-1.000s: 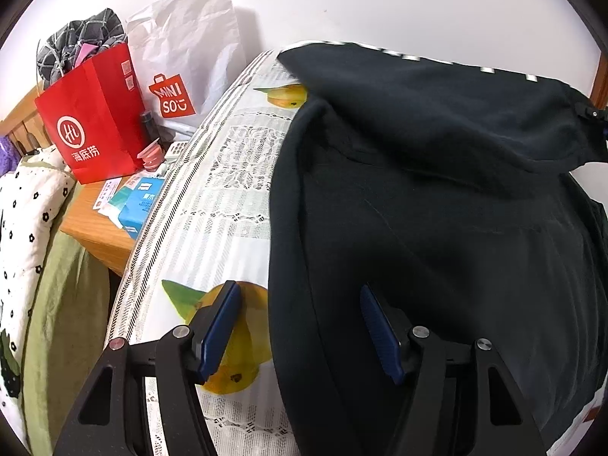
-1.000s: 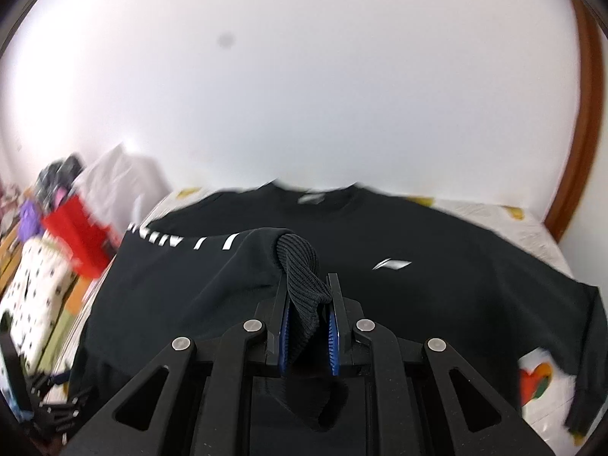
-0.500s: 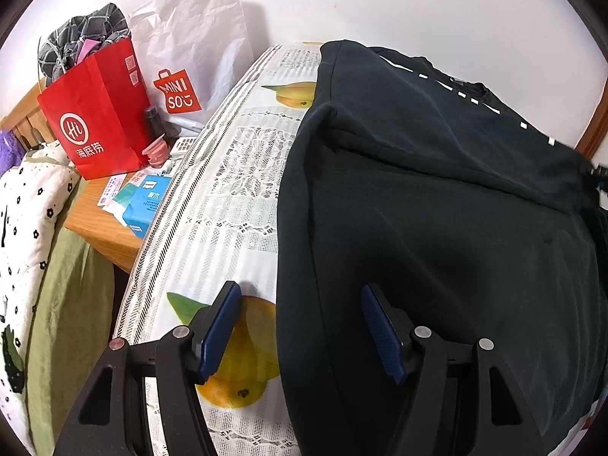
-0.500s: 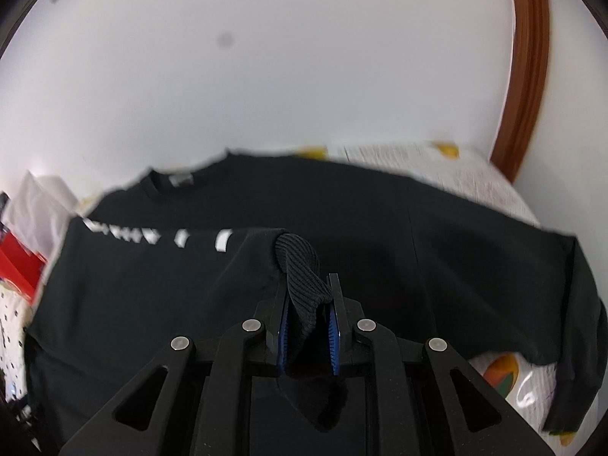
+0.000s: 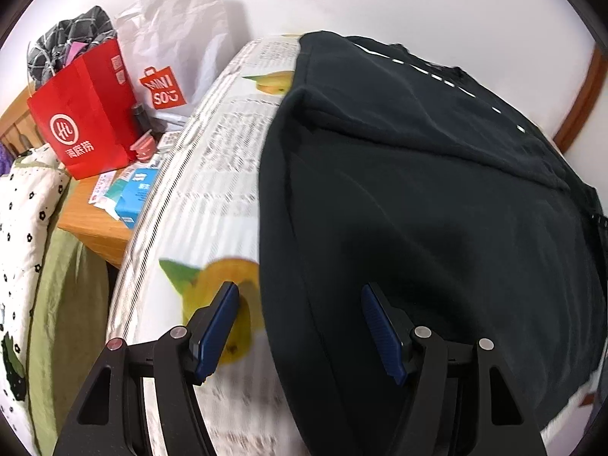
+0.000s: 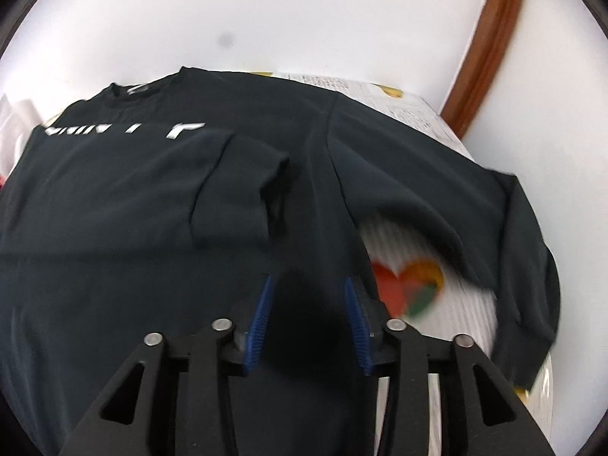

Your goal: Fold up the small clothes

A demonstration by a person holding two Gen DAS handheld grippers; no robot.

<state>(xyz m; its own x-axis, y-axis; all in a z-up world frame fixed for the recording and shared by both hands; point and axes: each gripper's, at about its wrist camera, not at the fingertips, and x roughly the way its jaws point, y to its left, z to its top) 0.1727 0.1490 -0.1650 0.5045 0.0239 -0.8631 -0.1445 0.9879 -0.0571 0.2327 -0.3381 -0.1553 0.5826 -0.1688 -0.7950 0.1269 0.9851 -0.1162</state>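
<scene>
A black sweatshirt (image 5: 437,197) lies spread on the fruit-print bed sheet (image 5: 212,174). My left gripper (image 5: 300,304) hovers open over the garment's left edge, which runs between the two blue pads without touching either. In the right wrist view the sweatshirt (image 6: 114,228) shows white lettering, and one sleeve (image 6: 231,190) lies folded across the chest. My right gripper (image 6: 308,304) is just below that sleeve, over the body. Its jaws are opening and only dark cloth and shadow show between them, not pressed. The other sleeve (image 6: 513,235) stretches out to the right.
Left of the bed a wooden bedside table (image 5: 87,224) carries a red paper bag (image 5: 83,114), a white shopping bag (image 5: 174,49) and a blue box (image 5: 135,197). A spotted quilt (image 5: 19,228) lies beyond it. A white wall and brown wooden frame (image 6: 482,49) stand behind the bed.
The right gripper came down toward the sweatshirt, let go of the ribbed sleeve cuff and opened. The sleeve now lies folded on the chest. The left gripper stayed put.
</scene>
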